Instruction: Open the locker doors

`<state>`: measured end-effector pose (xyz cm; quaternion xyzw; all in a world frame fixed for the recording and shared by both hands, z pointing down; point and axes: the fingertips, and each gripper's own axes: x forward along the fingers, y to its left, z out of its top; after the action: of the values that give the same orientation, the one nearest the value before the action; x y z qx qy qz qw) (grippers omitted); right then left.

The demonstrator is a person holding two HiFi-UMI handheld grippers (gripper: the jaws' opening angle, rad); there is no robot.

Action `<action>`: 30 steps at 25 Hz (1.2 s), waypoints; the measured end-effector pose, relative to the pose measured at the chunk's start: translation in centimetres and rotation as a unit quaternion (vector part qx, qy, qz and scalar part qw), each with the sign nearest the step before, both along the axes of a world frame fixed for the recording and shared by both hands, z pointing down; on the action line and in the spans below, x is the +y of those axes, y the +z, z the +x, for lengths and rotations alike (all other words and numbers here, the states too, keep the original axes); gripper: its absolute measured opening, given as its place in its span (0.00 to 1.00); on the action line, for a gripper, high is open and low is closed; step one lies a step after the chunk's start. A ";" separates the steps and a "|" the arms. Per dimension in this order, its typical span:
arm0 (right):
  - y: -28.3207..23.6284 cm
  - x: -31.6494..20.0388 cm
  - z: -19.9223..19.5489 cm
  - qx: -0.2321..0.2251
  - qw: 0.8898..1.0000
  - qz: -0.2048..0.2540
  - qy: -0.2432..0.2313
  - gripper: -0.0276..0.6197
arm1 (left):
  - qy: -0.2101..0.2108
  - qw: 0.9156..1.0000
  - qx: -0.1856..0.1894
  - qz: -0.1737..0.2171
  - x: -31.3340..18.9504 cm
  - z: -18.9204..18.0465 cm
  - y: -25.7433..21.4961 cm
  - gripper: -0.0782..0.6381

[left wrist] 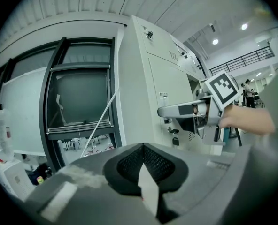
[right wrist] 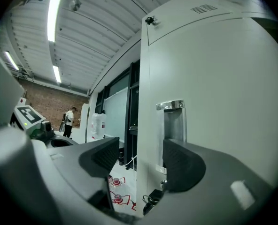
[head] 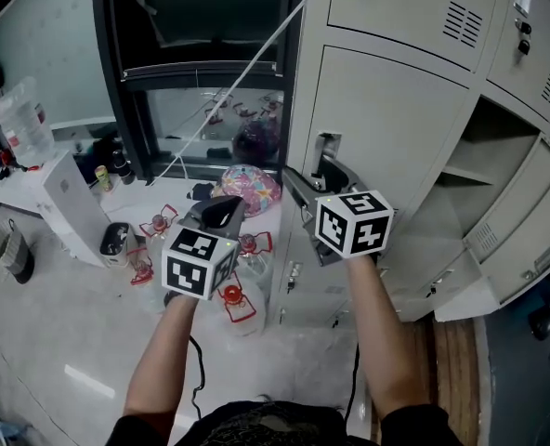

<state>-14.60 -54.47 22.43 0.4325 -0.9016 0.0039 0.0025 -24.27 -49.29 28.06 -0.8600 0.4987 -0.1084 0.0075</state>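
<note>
The grey locker door (head: 386,128) stands closed in the head view, with a recessed metal handle (head: 325,150) near its left edge. My right gripper (head: 314,179), under its marker cube, points level at that handle. In the right gripper view the gripper (right wrist: 139,161) is open. The door's left edge lies between its pads, and the handle (right wrist: 173,121) sits just behind the right pad. My left gripper (head: 221,214) hangs lower left of the locker. Its jaws (left wrist: 142,165) are shut on nothing. The right gripper (left wrist: 165,110) shows in the left gripper view against the locker.
Two lower locker doors (head: 512,226) at the right hang open, showing a shelf (head: 470,170). Red-and-white items (head: 238,295), a colourful bowl (head: 249,189), a white box (head: 71,203) and a water bottle (head: 22,124) lie left of the lockers. A white cord (head: 238,77) crosses the dark window frame.
</note>
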 end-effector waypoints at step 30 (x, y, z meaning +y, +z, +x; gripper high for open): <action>-0.5 14.1 5.9 0.004 0.998 0.010 -0.063 0.36 | 0.017 0.999 0.028 -0.005 8.5 9.0 0.4 0.11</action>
<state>-8.70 -40.38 21.91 0.3752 -0.9269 -0.0073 0.0022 -15.31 -40.75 28.41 -0.8712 0.4832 -0.0866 -0.0090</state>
